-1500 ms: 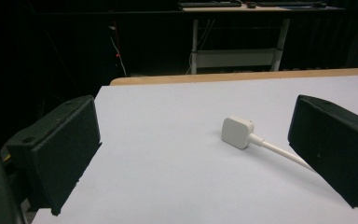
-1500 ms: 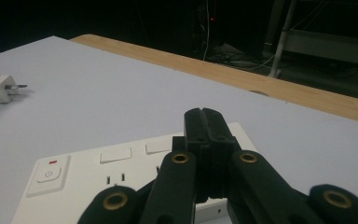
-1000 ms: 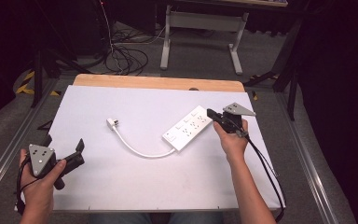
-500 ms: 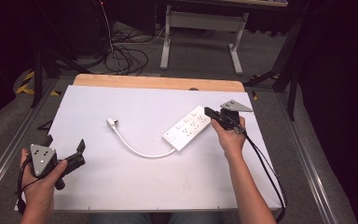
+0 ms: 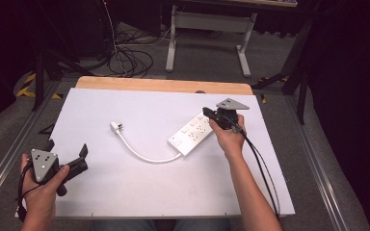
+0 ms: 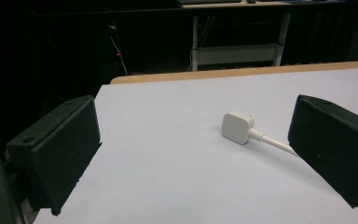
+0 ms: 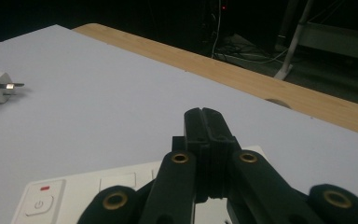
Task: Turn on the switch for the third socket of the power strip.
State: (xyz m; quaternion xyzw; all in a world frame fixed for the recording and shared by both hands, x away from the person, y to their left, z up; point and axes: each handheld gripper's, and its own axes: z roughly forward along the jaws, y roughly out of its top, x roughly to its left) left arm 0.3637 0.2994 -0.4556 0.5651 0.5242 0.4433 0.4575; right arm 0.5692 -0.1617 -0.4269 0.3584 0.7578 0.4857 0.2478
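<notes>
One white rectangular plastic power strip (image 5: 193, 133) lying diagonally on the white tabletop (image 5: 139, 187), right of centre, with one power button marked in red at its near-left end (image 7: 38, 204). One white cord (image 5: 139, 153) curving from that end across the middle of the tabletop to one white plug (image 5: 115, 126), lying well apart from the strip toward the left. Two metal prongs visible on the plug in the right gripper view (image 7: 0, 87).

Two black claws, one per hand. Right claw (image 5: 207, 112) held over the far end of the power strip, jaws pressed flat together with nothing between them, seen plainly in the right gripper view (image 7: 203, 122); whether touching the strip or hovering just above, cannot tell. Right hand (image 5: 227, 135) directly behind it, one grey three-cornered plate on top, two dark cables trailing back along the forearm.

Left claw (image 5: 67, 149) near the front-left corner of the tabletop, jaws spread wide, gripping nothing, well apart from plug and strip. Plug framed between the two spread jaws in the left gripper view (image 6: 237, 127), farther off on the tabletop. Left hand (image 5: 41, 185) wrapped round the handle, one grey three-cornered plate on top.

One strip of bare wood (image 5: 164, 85) along the far edge of the tabletop.
</notes>
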